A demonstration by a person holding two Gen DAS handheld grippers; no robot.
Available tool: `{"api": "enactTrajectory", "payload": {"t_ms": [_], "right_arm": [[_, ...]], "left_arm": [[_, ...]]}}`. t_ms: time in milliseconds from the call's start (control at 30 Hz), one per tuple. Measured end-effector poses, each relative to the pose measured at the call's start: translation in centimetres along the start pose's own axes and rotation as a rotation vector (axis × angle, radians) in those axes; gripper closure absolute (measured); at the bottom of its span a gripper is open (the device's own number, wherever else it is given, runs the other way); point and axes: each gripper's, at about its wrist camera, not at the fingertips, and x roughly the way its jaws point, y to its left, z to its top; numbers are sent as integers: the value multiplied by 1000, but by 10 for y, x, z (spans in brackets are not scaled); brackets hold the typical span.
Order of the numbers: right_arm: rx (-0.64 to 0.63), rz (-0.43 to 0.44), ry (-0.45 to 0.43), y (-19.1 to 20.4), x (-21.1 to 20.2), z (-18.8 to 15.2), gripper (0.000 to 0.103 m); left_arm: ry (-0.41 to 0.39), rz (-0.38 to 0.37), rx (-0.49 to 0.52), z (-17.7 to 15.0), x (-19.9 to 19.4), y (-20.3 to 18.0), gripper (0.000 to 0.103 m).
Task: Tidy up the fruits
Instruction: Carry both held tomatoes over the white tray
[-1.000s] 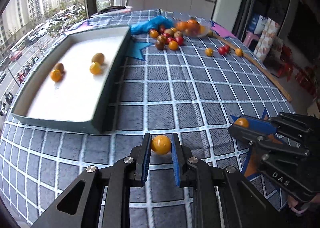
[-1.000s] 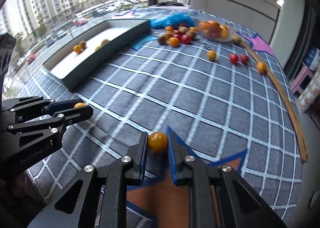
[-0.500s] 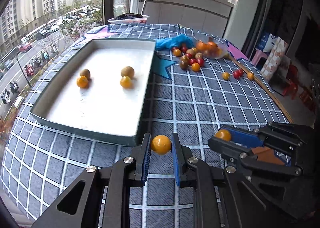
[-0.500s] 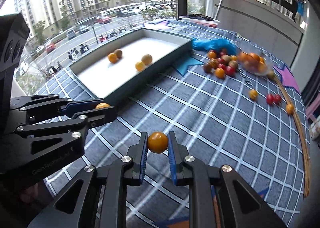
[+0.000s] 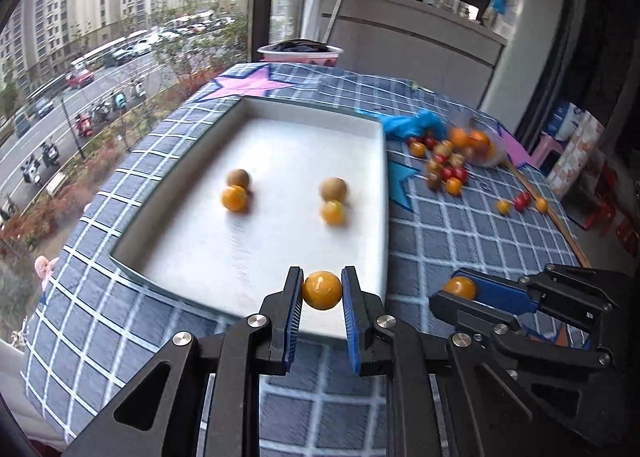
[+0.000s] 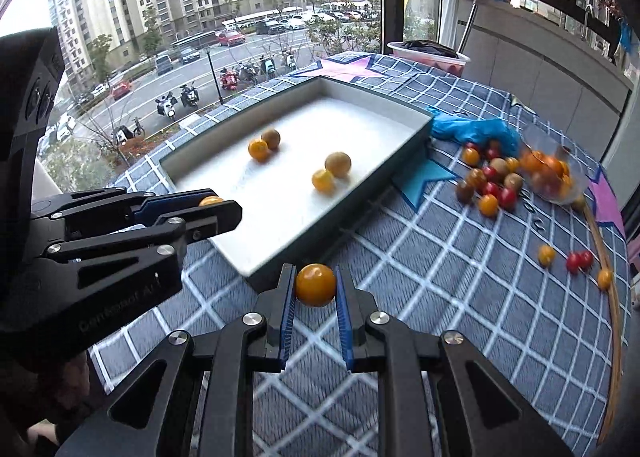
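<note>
The checked tablecloth (image 5: 460, 241) lies under both tongs. The white tray (image 5: 256, 241) sits ahead of the left tongs (image 5: 322, 293), whose tips hang over its near edge, and ahead-left of the right tongs (image 6: 316, 285). Four fruits (image 5: 234, 197) rest in it; a loose heap of fruit (image 6: 490, 187) lies far right. Each tongs is clamped on an orange fruit (image 5: 322, 290), the right's fruit (image 6: 315, 284) above cloth.

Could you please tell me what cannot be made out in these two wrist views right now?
- Clear bag of fruit, both views: motion blur and glare; count unreadable.
- Loose pile, left wrist view: too small and blurred to identify each fruit.
- Yellow fruit in the left tool, right wrist view: mostly hidden by its fingers.
- Basin contents: dark, cut off by the table edge.
</note>
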Motion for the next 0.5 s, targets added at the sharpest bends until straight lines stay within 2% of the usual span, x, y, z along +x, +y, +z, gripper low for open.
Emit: {"api": "enactTrajectory", "payload": {"t_ms": [100,200,500], "right_arm": [[-21,0,4,5,11,18,82],[-28,-2,7,9,24,35,82],[-55,-54,24,6,67,77,83]], "left_arm": [[8,23,-1,10,10,10,82],[22,13,-30,18,21,22,82],[104,26,-84,40,64,44,82]]}}
